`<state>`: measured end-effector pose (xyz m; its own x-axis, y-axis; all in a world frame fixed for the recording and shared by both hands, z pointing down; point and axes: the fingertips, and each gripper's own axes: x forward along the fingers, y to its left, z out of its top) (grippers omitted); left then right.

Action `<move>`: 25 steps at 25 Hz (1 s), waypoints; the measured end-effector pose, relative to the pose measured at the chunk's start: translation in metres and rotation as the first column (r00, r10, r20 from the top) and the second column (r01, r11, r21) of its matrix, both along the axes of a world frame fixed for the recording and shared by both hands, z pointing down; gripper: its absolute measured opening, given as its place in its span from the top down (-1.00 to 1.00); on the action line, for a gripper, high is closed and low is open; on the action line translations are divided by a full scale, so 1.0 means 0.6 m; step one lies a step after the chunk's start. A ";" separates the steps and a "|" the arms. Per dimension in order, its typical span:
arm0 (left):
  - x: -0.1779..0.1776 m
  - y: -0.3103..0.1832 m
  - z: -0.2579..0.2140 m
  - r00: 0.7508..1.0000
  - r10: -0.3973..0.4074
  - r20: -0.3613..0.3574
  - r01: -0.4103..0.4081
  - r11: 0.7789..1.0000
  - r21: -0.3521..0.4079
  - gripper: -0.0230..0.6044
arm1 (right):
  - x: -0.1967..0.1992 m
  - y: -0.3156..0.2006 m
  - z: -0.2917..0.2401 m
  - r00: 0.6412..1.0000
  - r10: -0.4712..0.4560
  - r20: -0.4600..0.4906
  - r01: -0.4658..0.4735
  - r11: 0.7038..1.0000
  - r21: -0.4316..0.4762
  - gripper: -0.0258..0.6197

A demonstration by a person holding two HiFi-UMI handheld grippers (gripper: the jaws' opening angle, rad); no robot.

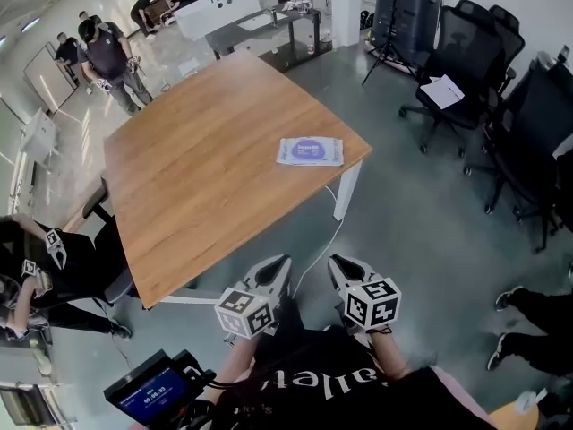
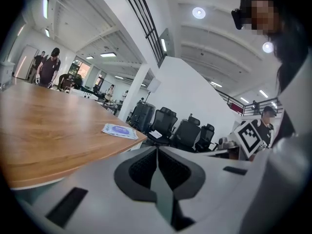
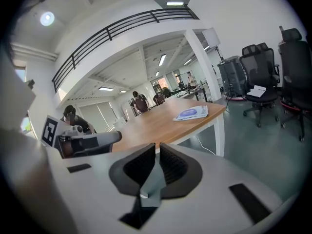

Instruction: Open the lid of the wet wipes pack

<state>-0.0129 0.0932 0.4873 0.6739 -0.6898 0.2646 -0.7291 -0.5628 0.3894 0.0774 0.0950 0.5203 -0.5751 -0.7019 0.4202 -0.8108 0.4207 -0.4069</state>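
Lying flat near the far right corner of the wooden table, the wet wipes pack is well apart from both claws. Your left gripper and right gripper each have jaws pressed together on nothing. Only the head view shows both held short of the table's near edge, over the floor.

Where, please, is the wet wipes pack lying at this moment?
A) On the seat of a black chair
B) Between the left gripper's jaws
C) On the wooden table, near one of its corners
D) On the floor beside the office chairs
C: the wet wipes pack lies flat on the wooden table, close to a corner, with nothing holding it.
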 end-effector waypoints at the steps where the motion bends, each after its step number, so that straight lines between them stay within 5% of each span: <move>1: -0.010 -0.017 -0.001 1.000 0.005 0.003 -0.005 1.000 -0.003 0.92 | -0.010 -0.015 0.000 1.000 0.006 0.004 -0.006 1.000 -0.004 0.81; 10: -0.084 -0.163 -0.001 0.995 0.096 -0.001 -0.096 0.995 -0.018 0.92 | -0.099 -0.143 0.003 0.998 0.067 -0.009 -0.067 0.997 -0.034 0.81; 25: -0.184 -0.336 0.029 0.988 0.134 -0.071 -0.139 0.988 -0.062 0.92 | -0.140 -0.271 0.013 0.973 0.213 -0.093 -0.218 0.974 -0.054 0.81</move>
